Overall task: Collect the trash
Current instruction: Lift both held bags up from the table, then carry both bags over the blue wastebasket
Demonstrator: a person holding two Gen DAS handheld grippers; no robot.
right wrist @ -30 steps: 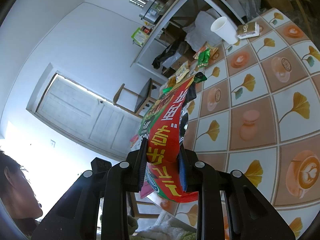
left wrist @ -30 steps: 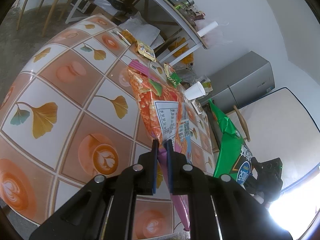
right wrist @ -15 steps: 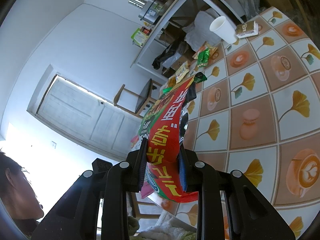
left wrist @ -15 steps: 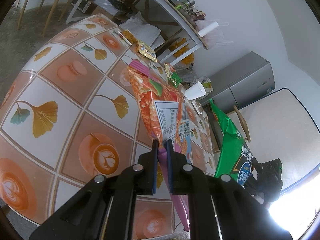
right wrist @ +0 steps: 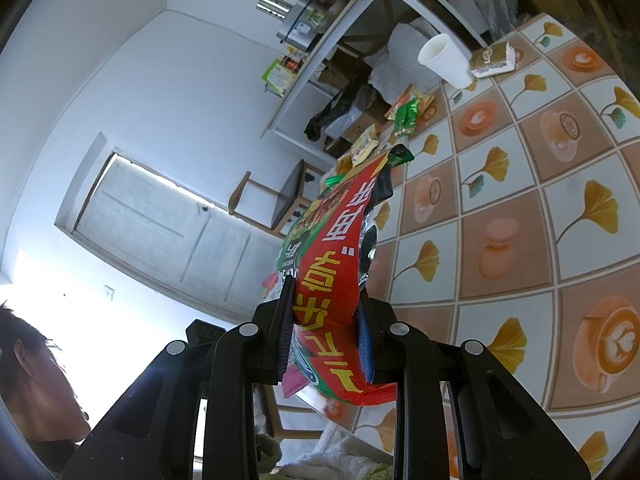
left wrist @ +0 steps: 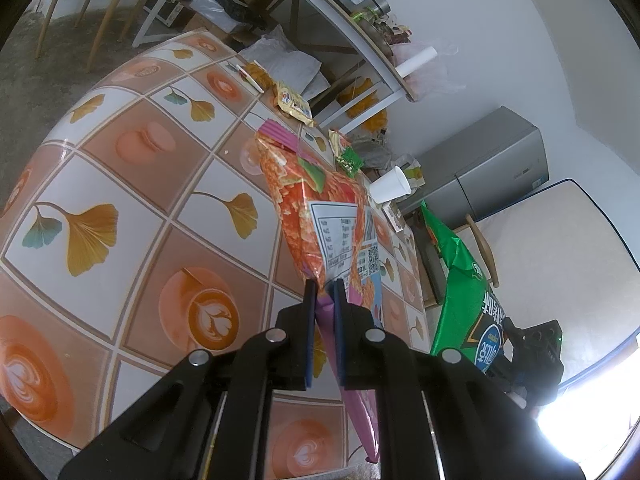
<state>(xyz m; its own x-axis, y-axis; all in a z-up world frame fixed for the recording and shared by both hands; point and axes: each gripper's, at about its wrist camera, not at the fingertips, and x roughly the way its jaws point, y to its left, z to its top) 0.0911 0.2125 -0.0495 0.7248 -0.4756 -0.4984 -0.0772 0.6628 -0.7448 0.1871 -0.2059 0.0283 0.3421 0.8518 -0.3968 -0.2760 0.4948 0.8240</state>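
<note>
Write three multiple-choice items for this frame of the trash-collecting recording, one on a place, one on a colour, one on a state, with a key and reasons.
1. Where is the white paper cup?
A. on the far part of the tiled table, beside a small box
B. on the floor under a chair
C. between the right gripper's fingers

2. What colours is the bag held in the left gripper?
A. blue and white
B. orange and pink
C. plain black

3. What state is the right gripper in?
A. wide open with nothing between its fingers
B. shut on the paper cup
C. shut on a red and green snack bag

Key: 1 A, the cup lies there next to the box in the right wrist view. 2 B, the orange and pink snack bag runs up from the closed fingers. 3 C, the red and green snack bag is squeezed between its pads.
</note>
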